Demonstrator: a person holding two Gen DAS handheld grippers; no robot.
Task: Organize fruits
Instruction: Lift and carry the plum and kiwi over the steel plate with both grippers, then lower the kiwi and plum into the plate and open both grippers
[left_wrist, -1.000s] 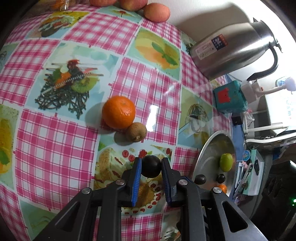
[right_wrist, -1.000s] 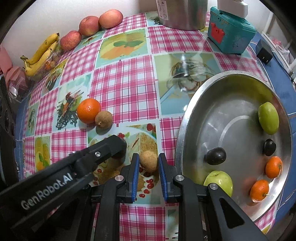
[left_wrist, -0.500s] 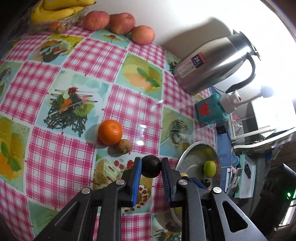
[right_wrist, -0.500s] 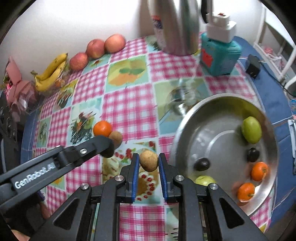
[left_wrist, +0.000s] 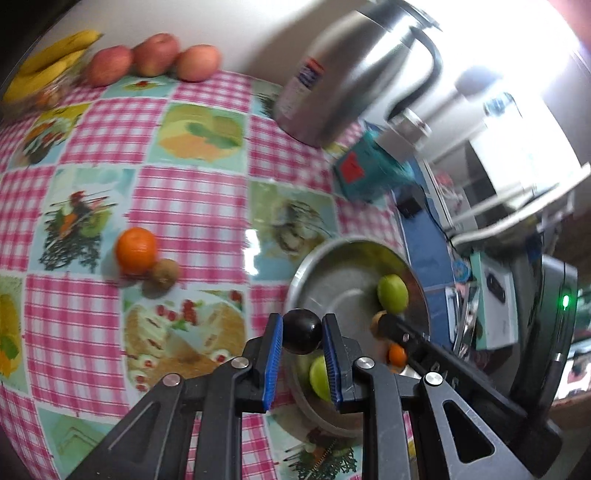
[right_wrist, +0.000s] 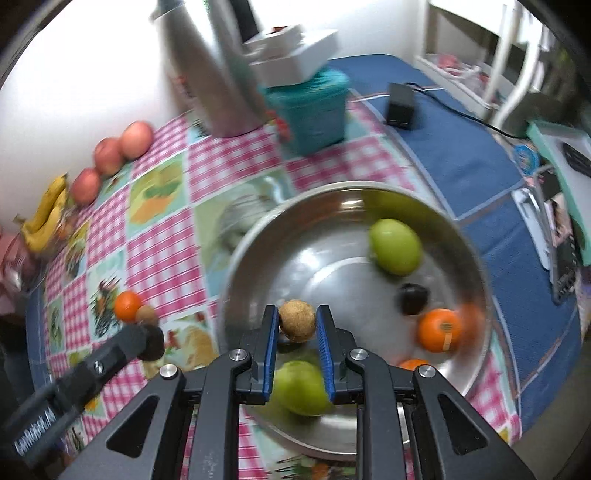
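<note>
My left gripper (left_wrist: 302, 334) is shut on a dark plum (left_wrist: 301, 331), held at the near left rim of the steel bowl (left_wrist: 306, 266). My right gripper (right_wrist: 296, 322) is shut on a small brown fruit (right_wrist: 296, 319), held above the bowl (right_wrist: 332, 206). The bowl holds two green fruits (right_wrist: 395, 245), a dark plum (right_wrist: 413, 297) and small oranges (right_wrist: 439, 329). An orange (left_wrist: 136, 250) and a brown kiwi (left_wrist: 165, 272) lie together on the checked tablecloth, left of the bowl.
A steel kettle (left_wrist: 351, 70) and a teal box (left_wrist: 369, 171) stand at the back. Three apples (left_wrist: 155, 59) and bananas (left_wrist: 44, 62) line the far wall. A black adapter with cable (right_wrist: 400, 105) and clutter lie to the right.
Both grippers have moved right with their fruits, from over the tablecloth to the bowl. The right one is now above the bowl's inside, the left one at its rim.
</note>
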